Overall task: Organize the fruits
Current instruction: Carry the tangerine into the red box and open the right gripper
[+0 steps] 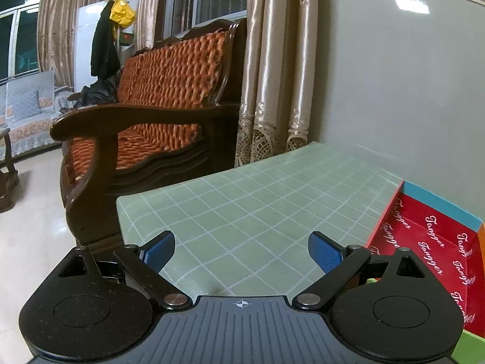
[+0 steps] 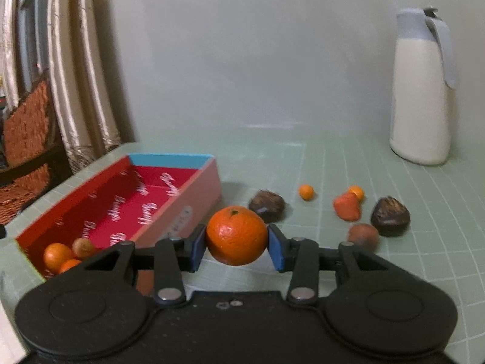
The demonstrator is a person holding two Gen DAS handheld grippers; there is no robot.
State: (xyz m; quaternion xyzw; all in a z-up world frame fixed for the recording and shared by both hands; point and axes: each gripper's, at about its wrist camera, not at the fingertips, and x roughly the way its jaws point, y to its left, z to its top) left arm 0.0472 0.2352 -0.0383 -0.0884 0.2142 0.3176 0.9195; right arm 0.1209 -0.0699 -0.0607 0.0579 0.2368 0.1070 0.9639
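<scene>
Left tongs [image 1: 241, 250]: jaws spread wide, nothing between the blue pads [image 1: 159, 250], hanging above the green gridded desk [image 1: 257, 200]. Right tongs [image 2: 237, 244]: jaws closed on a large orange [image 2: 236, 235], one pad pressed to each side of the fruit, stem end up, the fruit lifted clear of the desk surface.

Left wrist view only: a wooden armchair [image 1: 145, 121] with an orange woven cushion stands left of the desk, with beige curtains [image 1: 272, 75] behind it. The red box [image 1: 430, 248] appears at the right edge, showing its red printed lining and a blue end wall. No fruit can be made out in this view.

Right wrist view only: the box's contents and the loose fruit. Inside the box, at its near end, lie small orange fruits [image 2: 57, 256] and a brownish round one [image 2: 82, 247]. The held orange sits just right of the box's pink outer wall. Further right of the box, on the desk: a dark chestnut-like item [image 2: 266, 205], a tiny orange fruit [image 2: 306, 192], a red-orange piece [image 2: 347, 207] touching a second tiny orange fruit [image 2: 356, 191], a brown round fruit [image 2: 363, 236], and a second dark item [image 2: 390, 217]. Well right of the box, near the wall, stands a white jug [image 2: 421, 91] with a grey lid.
</scene>
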